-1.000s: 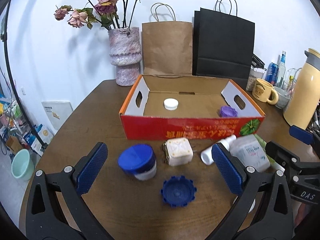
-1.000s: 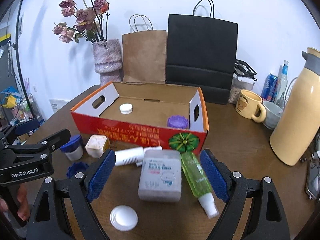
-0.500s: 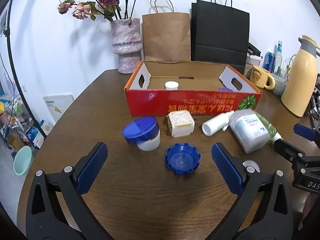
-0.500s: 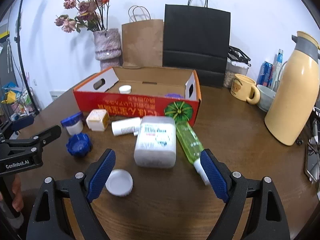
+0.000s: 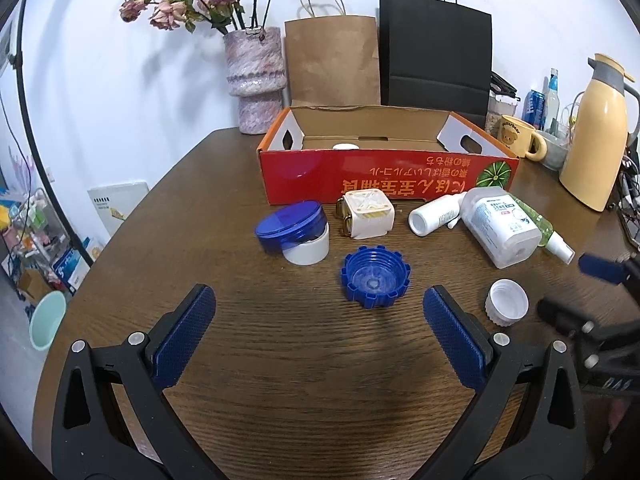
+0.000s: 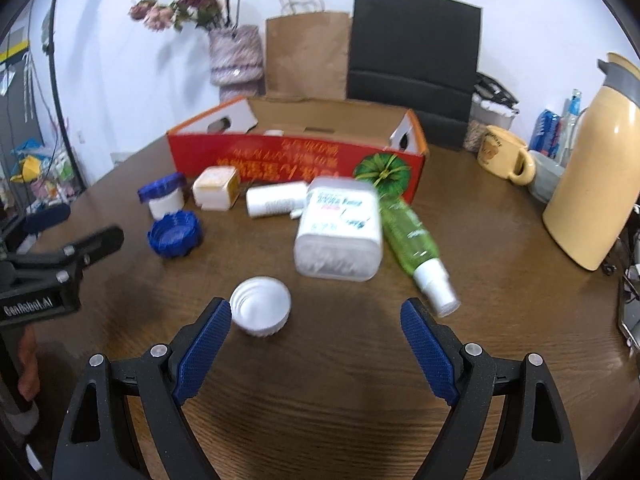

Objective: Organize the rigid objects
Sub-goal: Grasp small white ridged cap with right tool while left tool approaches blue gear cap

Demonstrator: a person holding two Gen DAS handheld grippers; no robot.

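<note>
While both the left gripper [image 5: 320,334] and right gripper [image 6: 316,346] hang spread and empty, a blue ridged plastic cap [image 5: 375,277] and white round cap [image 6: 261,311] lie near the red cardboard box [image 5: 384,178].

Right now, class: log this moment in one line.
left gripper: open, empty | right gripper: open, empty | blue cap, white cap: on table | box: open

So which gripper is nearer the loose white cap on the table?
Right. The white cap lies just ahead of the right gripper, beside its left finger. The left gripper sits further off, with the cap out past its right finger.
</note>
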